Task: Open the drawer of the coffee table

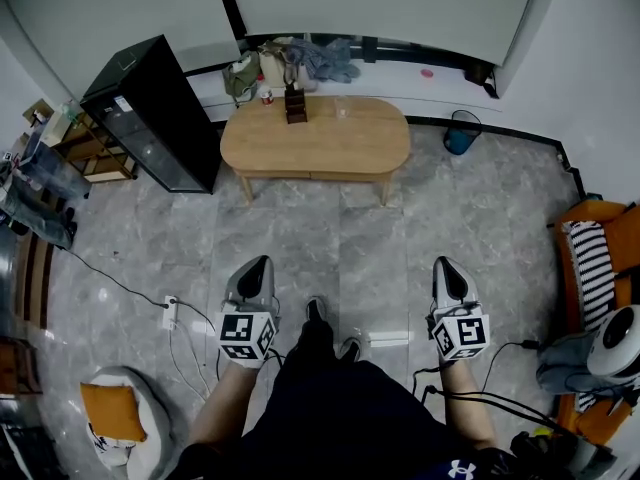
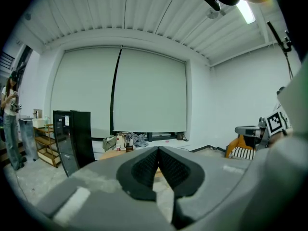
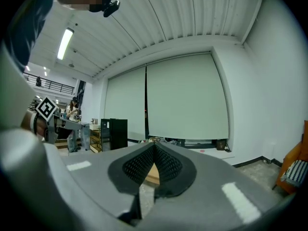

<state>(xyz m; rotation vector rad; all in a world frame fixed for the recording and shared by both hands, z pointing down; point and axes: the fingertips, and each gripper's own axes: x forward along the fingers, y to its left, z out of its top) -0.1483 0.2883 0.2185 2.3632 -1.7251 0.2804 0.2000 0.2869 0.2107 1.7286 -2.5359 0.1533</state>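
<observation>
We stand on the grey tiled floor, and the oval wooden coffee table lies straight ahead, well apart from us. Its long axis runs left to right across our path. A black cabinet stands just off the table's left end. Under the table's near edge runs a pale band with a seam near the middle. That's where we judge the drawer to be, though no handle shows from here. Down by our feet, the left gripper and the right gripper both point forward at the table, each with its jaws pressed together and nothing between them. The table's middle sits closer to the left gripper's line, so we reckon that hand has the shorter reach.
</observation>
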